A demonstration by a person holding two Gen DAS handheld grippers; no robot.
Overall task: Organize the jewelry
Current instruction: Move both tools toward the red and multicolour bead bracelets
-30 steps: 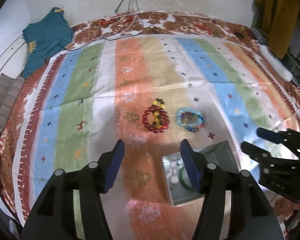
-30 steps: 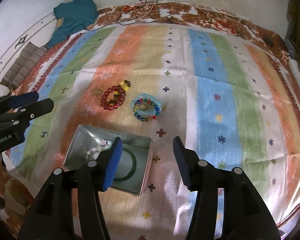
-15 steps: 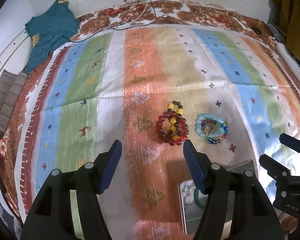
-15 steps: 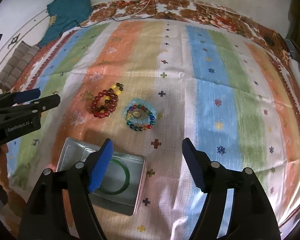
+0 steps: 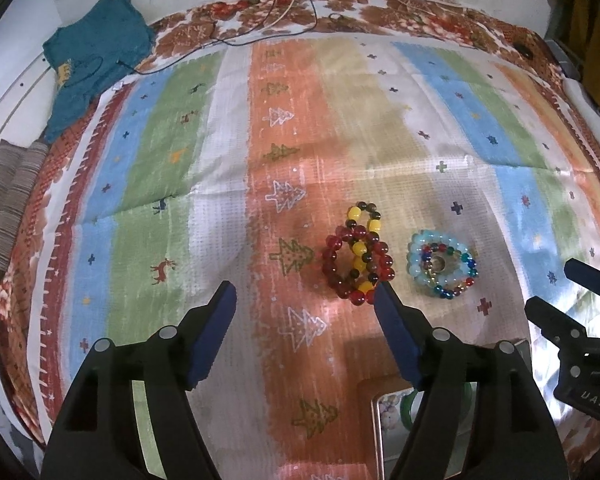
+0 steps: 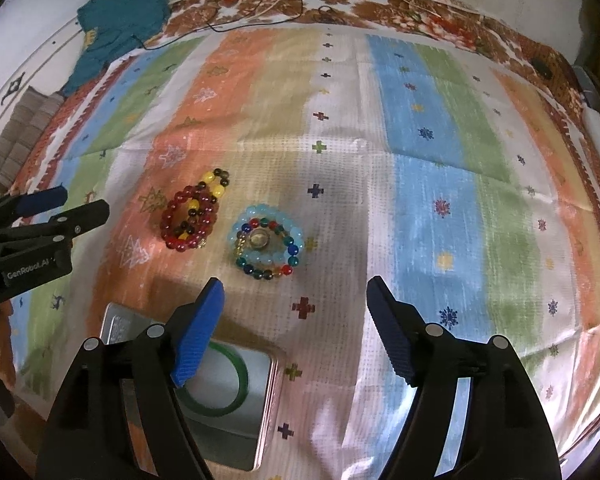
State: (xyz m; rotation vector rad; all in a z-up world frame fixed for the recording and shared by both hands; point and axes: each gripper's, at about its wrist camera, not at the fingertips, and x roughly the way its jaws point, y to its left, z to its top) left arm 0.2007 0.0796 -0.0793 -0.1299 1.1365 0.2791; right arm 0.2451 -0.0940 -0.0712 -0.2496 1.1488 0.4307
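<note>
A red, yellow and dark bead bracelet pile (image 5: 358,254) (image 6: 194,212) lies on the striped cloth. Right of it lies a light-blue and multicolour bead bracelet pile (image 5: 442,264) (image 6: 266,242). A metal tin (image 6: 256,412) (image 5: 378,432) nearer me holds a green bangle (image 6: 236,384) and pale beads (image 5: 390,412). My left gripper (image 5: 304,316) is open and empty, its right fingertip just short of the red pile. My right gripper (image 6: 292,312) is open and empty, above the tin's far edge, short of the blue pile.
The striped cloth (image 6: 420,160) covers a floral bedspread (image 5: 380,4). A teal garment (image 5: 96,56) and a folded grey-brown cloth (image 5: 8,200) lie at the far left. Cables (image 5: 276,12) run along the far edge.
Both grippers have pulled back and up from the tin and moved toward the bracelets. The right gripper's jaws have opened wider. The tin has slid to the lower edge of the left view.
</note>
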